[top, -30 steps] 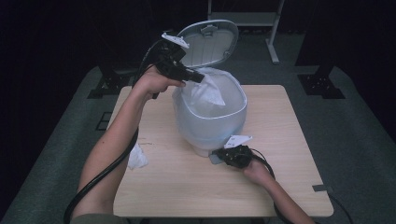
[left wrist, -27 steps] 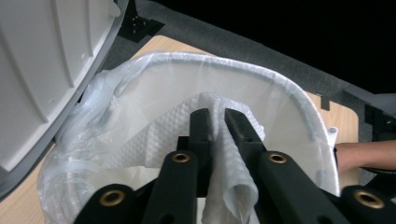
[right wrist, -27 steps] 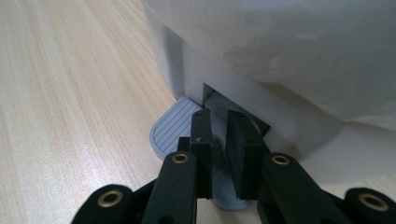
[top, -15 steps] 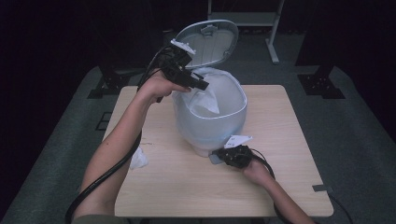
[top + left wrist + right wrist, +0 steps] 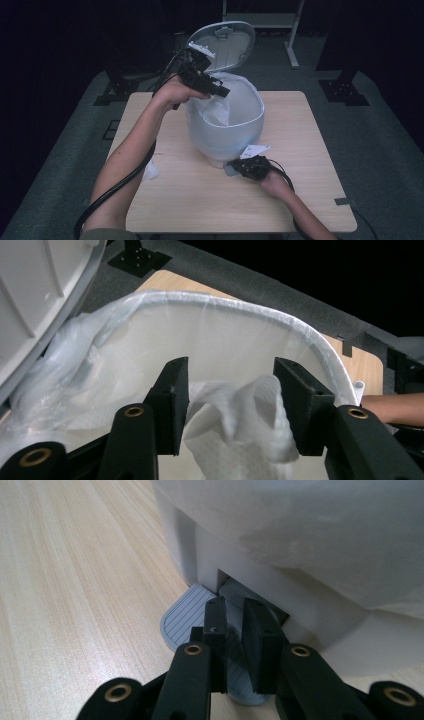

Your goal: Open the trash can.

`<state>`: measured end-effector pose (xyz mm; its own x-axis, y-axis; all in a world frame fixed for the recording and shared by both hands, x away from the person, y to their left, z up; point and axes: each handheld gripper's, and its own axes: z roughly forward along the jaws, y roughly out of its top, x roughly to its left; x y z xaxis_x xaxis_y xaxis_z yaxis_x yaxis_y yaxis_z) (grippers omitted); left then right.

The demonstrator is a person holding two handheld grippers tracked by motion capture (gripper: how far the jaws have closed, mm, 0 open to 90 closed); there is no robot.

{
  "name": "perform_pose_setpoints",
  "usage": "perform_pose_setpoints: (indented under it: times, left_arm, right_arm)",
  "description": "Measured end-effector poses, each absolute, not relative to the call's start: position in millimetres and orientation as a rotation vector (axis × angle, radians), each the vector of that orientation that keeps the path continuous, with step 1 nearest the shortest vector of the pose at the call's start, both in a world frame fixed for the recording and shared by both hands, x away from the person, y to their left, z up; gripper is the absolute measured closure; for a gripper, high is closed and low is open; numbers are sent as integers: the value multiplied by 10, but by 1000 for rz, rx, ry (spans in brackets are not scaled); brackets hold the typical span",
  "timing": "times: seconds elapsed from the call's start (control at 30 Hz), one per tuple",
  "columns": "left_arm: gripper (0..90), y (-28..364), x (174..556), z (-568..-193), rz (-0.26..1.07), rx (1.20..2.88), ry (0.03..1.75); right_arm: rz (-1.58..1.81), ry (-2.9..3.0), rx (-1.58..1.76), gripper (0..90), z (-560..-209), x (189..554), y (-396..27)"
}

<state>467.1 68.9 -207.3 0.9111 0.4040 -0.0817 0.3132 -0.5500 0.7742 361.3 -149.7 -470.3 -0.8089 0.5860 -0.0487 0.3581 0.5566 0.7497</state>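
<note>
As left gripper (image 5: 220, 91) jaws just opened, limp, featherlight tissue (image 5: 240, 425) drops loose between them into lined bin (image 5: 252, 122); best pinched at crumpled fold. At 5 o'clock, right gripper (image 5: 234, 630) closed, pressing pedal (image 5: 182, 620).

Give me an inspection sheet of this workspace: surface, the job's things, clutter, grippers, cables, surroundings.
Surface: light wooden table.
Job's things: white pedal bin with its lid up and a clear liner over the rim; crumpled white tissue at the bin's mouth; grey pedal at its base.
Clutter: another crumpled tissue on the table.
Grippers: left gripper over the bin mouth, jaws just been opening, tissue loose between them; right gripper jaws close together, down on the pedal.
Cables: black cable trailing under the left forearm.
Surroundings: dark grey floor, black stand feet, dark backdrop.
</note>
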Motion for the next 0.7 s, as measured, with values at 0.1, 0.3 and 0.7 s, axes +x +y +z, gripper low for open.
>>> perform_pose_setpoints:
  times: [0.1,0.3,0.7]
  left_arm:
    - [477,666,4670,-2037,129,2182,504]
    - [475,640,4655,-2013,112,2174,489]
    - [467,740,4549,-2025,101,2167,480]
  right_arm:
    - [1105,2500,779,801,-4702,3613,-1497]
    - [1103,2501,780,801,-4701,3613,-1496]
    - [1100,2502,782,801,-4700,3610,-1494]
